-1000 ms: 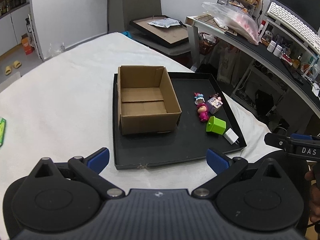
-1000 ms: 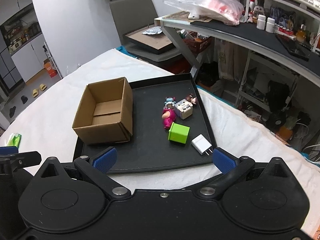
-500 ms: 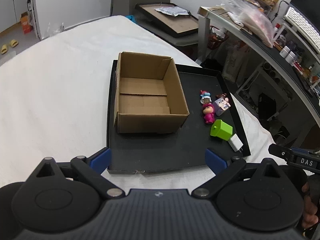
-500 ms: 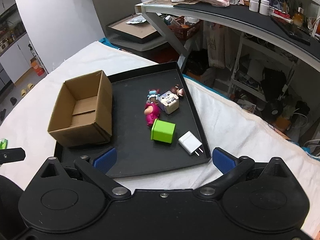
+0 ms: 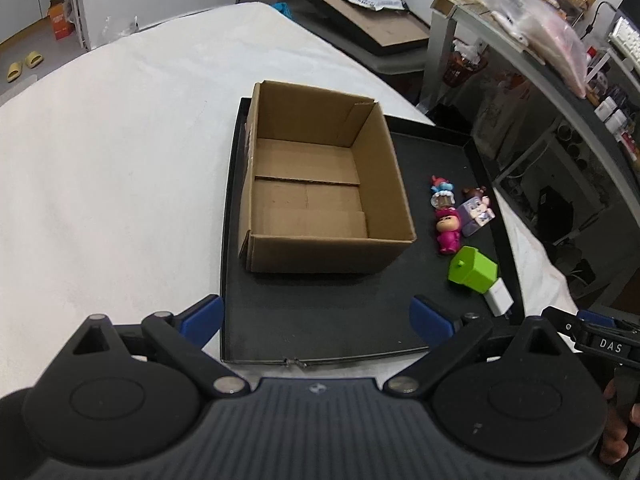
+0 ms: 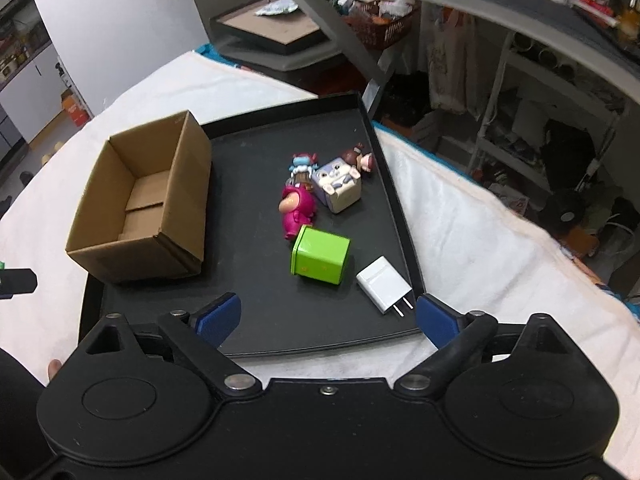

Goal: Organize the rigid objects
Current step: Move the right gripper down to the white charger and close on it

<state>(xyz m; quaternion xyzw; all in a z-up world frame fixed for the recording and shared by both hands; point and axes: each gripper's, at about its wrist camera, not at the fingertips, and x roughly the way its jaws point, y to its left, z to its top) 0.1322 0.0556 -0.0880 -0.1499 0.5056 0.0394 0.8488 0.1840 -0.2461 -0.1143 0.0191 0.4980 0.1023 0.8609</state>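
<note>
So nothing's in the cardboard box [image 5: 316,196] yet, and all the small stuff is sitting loose on the black tray [image 6: 280,320] to the box's right. Both tools are wide apart and holding nothing: the left tool [image 5: 316,316] hovers over the near edge of the tray in front of the box, and the right tool [image 6: 328,316] hovers just short of the white charger [image 6: 383,283].

If you're going for that charger first, it looks like the easy pick, since it's the nearest piece and lies flat with its prongs pointing back at you. Come down with your fingers across its two long flat sides, not over the prongs. It sits just beside the green cube [image 6: 320,255], so keep your left finger from nudging the cube as you drop.

The pink figure [image 6: 296,210], the blue-hat figure [image 6: 303,164], the pale cube toy [image 6: 338,184] and the little brown-haired doll [image 6: 362,159] are bunched together, so I'd leave them until the front ones are gone. Lift clear of the box wall before you let go.
</note>
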